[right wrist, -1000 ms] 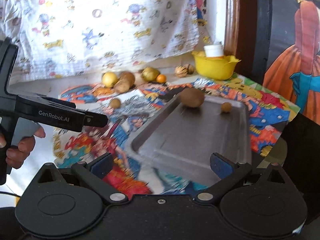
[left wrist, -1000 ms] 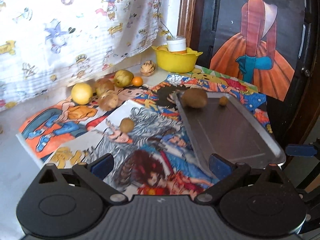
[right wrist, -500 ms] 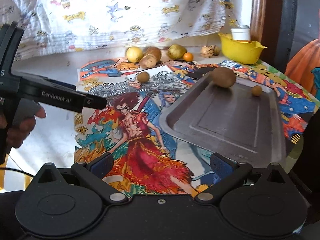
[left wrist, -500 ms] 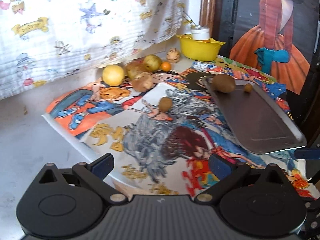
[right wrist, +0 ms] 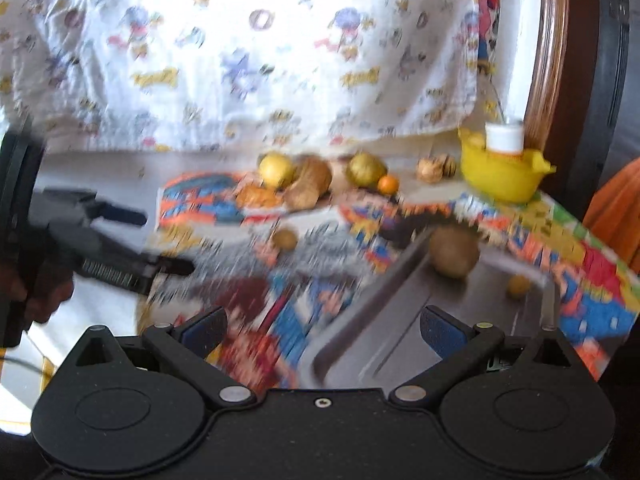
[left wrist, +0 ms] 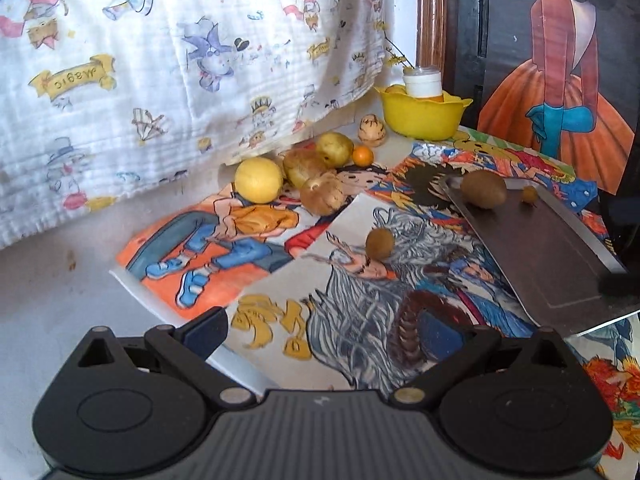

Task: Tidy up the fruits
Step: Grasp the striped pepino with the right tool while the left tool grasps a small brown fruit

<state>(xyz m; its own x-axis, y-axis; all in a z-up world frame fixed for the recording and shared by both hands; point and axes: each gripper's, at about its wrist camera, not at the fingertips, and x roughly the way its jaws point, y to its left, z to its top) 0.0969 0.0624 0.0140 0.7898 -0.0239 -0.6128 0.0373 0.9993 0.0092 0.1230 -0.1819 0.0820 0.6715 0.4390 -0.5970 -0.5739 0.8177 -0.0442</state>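
A grey metal tray lies at the right and holds a brown kiwi and a small yellow-brown fruit. A small kiwi lies loose on the comic posters. A pile of fruit sits at the back: a yellow lemon, brown fruits, a green-yellow fruit and a small orange. My left gripper is open and empty, near the table's front. My right gripper is open and empty over the tray's near edge. The left gripper shows at the left of the right wrist view.
A yellow bowl with a white jar stands at the back right. A walnut-like shell lies beside it. A printed white cloth hangs behind the table. Colourful posters cover the tabletop.
My left gripper has turned left and pulled back, so the fruit pile is more central. My right gripper has swung and tilted; its view is blurred and closer to the tray.
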